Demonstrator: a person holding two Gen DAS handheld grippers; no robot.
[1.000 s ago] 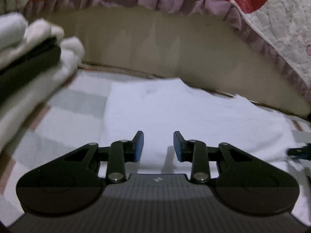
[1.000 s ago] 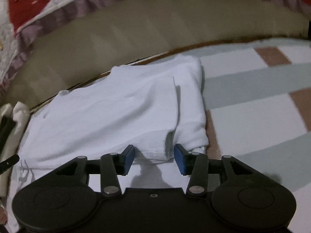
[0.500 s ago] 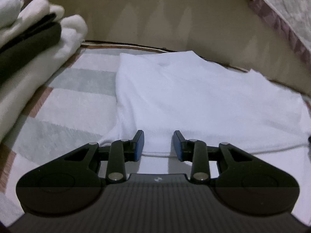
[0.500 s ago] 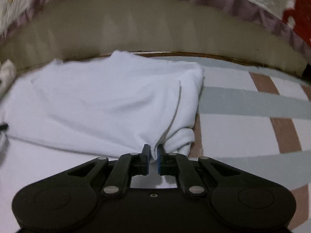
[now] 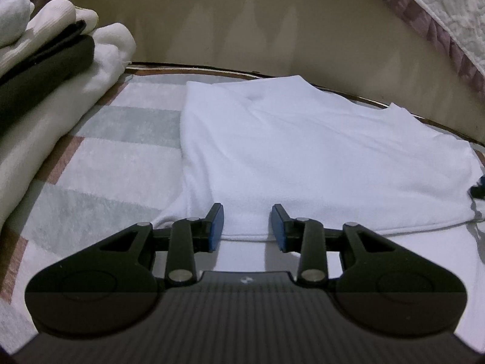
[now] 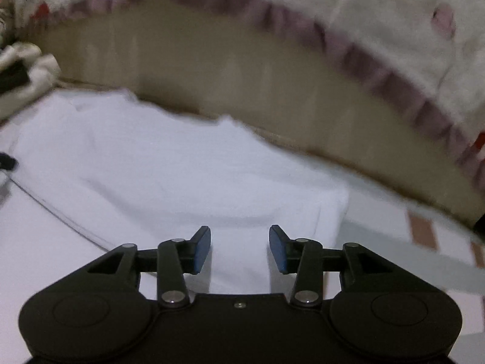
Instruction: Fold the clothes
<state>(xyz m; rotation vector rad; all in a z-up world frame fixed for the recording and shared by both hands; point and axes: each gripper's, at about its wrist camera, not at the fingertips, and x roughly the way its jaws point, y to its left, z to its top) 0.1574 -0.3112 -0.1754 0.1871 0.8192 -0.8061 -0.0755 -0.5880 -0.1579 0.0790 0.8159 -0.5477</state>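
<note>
We have the white cotton garment (image 5: 303,151) lying partly folded on the striped terry towel (image 5: 100,163), its folded edge just ahead of our left gripper (image 5: 247,227), whose blue-padded fingers stand apart over the hem with nothing between them. Our right gripper (image 6: 239,247) has just let its jaws spread again, empty above the garment's near right corner, so for the next fold we should judge it best to pinch both near corners evenly and carry them level, keeping the edge straight. No containers show; only a stack of folded cream and black clothes (image 5: 45,69) sits at the left.
</note>
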